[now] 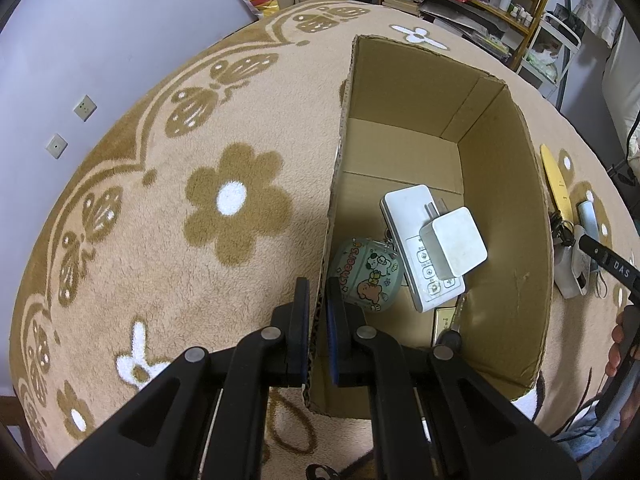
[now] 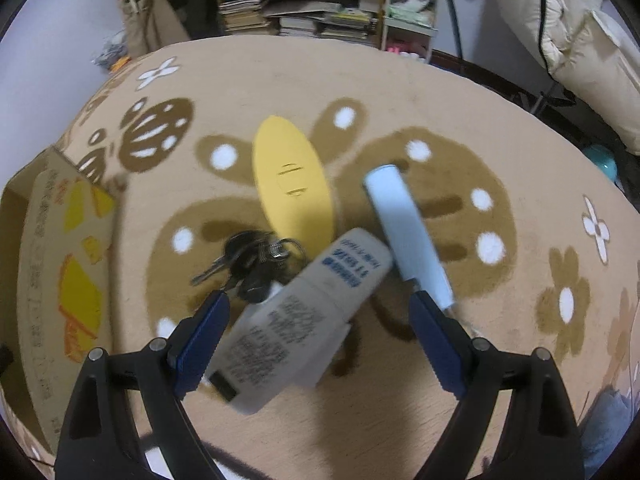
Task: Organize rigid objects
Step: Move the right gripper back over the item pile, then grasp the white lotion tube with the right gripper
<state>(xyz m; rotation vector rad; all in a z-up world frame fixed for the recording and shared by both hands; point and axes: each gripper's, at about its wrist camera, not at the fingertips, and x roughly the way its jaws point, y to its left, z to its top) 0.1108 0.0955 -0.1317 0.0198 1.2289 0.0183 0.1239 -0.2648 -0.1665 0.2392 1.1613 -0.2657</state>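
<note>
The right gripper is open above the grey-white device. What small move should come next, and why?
Probably lower the right gripper and close on the grey-white device: it lies between the open jaws, outside the cardboard box, whose wall the left gripper pinches.

Round pouch (image 1: 367, 275) in the box: "Cheers", beside cartoon animals.
Right gripper's black arm (image 1: 612, 263): "DAS".
Gold card (image 1: 443, 323) under the remote: only "card" shows.
Grey bottle (image 2: 300, 320): blue and dark print, too blurred to read.

My beige plush blanket with brown flowers (image 1: 160, 240) carries an open cardboard box (image 1: 508, 208), yellow oval card (image 2: 292, 184), key bunch (image 2: 248, 264), grey labelled device (image 2: 296, 320) and pale-blue tube (image 2: 404, 220).
</note>
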